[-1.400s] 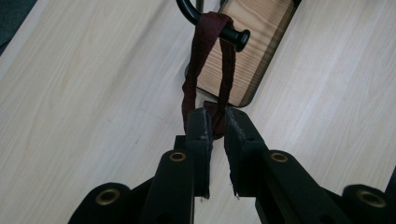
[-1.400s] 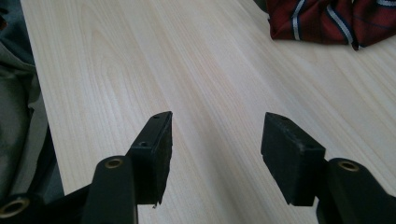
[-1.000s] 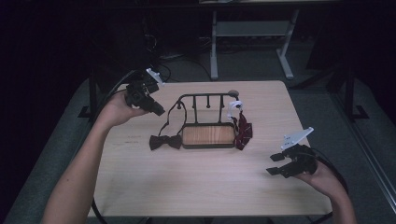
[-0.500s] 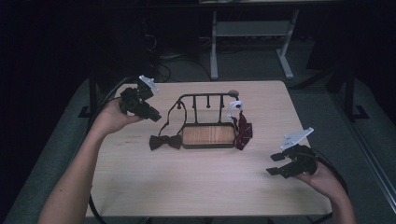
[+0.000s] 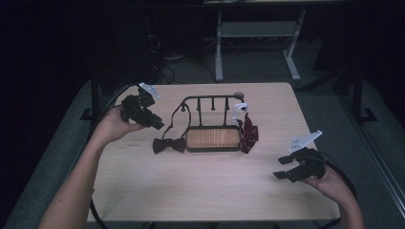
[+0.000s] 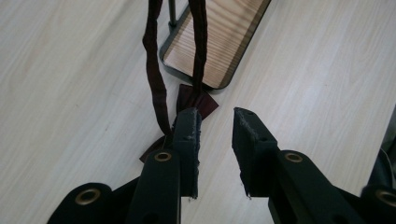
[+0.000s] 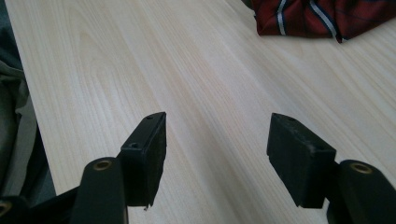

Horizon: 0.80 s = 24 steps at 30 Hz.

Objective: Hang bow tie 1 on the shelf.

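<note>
Grippers first: two on the table, one per hand. Left gripper (image 5: 155,123) hangs over the table's left part, just beside the rack's left end, jaws parted with a narrow gap and nothing between them; they have just been opening, and against the frame a second ago this hand has drawn back leftward, away from the rack. One dark bow tie (image 5: 169,145) lies flat on the wood, touching the tray's left end, its strap (image 6: 156,79) looping up to the rail. In the left gripper view the bow tie (image 6: 196,100) sits just past the left jaw tip. One black wire rack (image 5: 210,98) stands mid-table over one wooden tray (image 5: 213,138). One red striped tie (image 5: 248,133) slumps against the tray's right end, with one white clip (image 5: 239,111) above it. Right gripper (image 5: 284,168) sits near the table's right front corner, where it was a second ago, jaws spread wide on nothing, having just opened a touch more. Table (image 5: 210,191): a broad bare stretch in front of the tray, open wood between the red tie and the right gripper, edge close behind that hand.
</note>
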Available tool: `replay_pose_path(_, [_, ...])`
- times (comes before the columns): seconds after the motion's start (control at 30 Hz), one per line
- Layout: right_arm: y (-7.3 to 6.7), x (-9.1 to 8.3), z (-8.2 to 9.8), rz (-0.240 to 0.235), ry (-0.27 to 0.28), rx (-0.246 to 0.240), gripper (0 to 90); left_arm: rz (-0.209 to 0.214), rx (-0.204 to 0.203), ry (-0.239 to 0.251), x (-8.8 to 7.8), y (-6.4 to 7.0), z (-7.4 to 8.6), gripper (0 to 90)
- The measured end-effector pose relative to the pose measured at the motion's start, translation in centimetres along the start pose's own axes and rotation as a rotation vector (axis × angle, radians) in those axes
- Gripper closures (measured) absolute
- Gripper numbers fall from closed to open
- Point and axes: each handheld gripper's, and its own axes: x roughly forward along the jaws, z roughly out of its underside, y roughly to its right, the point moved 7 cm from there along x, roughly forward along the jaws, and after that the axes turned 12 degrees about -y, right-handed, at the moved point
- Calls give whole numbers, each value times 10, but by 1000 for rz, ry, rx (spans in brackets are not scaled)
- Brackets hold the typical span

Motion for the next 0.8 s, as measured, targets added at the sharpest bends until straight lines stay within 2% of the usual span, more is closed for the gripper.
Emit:
replay_pose_path(0.4, [1,-2,2,2,4,6,372,8,-2,4,7,5,12,681])
replay_pose_path(0.8, [2,-1,3,4,5,7,367,-2,5,14,12,12,23,624])
